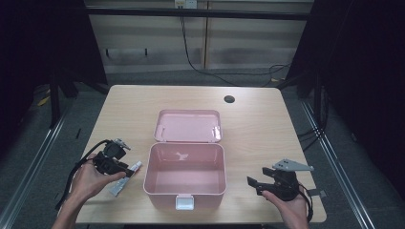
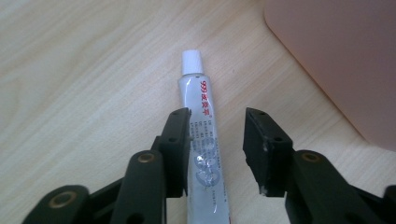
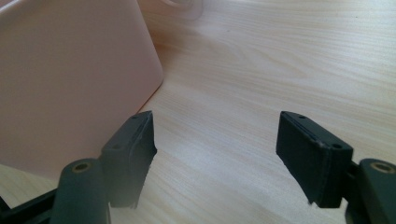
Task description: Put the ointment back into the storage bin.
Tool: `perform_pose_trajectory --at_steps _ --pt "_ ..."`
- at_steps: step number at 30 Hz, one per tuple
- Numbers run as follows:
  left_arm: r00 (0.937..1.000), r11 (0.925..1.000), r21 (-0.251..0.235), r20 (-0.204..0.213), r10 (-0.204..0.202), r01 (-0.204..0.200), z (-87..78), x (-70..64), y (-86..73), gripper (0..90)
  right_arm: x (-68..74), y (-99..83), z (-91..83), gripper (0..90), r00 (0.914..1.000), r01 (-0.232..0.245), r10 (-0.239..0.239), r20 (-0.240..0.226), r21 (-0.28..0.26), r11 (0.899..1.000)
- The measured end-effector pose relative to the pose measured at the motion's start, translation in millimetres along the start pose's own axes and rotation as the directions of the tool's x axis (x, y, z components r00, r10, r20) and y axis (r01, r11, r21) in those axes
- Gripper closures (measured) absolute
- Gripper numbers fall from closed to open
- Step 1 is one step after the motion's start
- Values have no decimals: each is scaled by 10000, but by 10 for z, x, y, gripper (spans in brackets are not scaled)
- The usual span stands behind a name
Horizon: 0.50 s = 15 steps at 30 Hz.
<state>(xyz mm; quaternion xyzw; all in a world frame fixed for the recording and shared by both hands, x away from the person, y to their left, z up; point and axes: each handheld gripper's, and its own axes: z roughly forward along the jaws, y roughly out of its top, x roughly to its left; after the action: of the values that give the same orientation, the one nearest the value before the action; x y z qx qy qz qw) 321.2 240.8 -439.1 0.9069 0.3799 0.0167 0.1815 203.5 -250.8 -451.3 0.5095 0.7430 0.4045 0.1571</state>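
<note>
Right, my left gripper [image 2: 217,154] has its jaws partly open, straddling the tube [image 2: 205,154] w/o clamping it; the tube runs beside one jaw, gap on the other side. Tube is slim, silver-white w/ a white cap and red print, lying flat on the table [image 1: 258,124], cap pointing away from me, just left of the pink box [image 1: 185,172]. Box is open, lid laid back flat behind it. My right gripper [image 3: 217,154] sits w/ jaws wide apart, holding nothing, low over the wood near the box's right wall.
</note>
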Motion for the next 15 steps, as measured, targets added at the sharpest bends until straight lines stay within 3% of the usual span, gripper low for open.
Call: perform_pose_trajectory --at_steps 3,6,15 --pt "9999 9997 173 49 -144 143 28 23 -8 592 4 0 2 278 10000 23 -23 -44 18 10000" --pt "9998 9989 469 194 -50 41 65 47 -10 599 8 -3 2 276 10000 48 -48 -48 35 10000" --pt "9997 9952 957 103 -230 219 171 56 26 638 -10 -2 -8 276 10000 -51 51 53 -18 10000"
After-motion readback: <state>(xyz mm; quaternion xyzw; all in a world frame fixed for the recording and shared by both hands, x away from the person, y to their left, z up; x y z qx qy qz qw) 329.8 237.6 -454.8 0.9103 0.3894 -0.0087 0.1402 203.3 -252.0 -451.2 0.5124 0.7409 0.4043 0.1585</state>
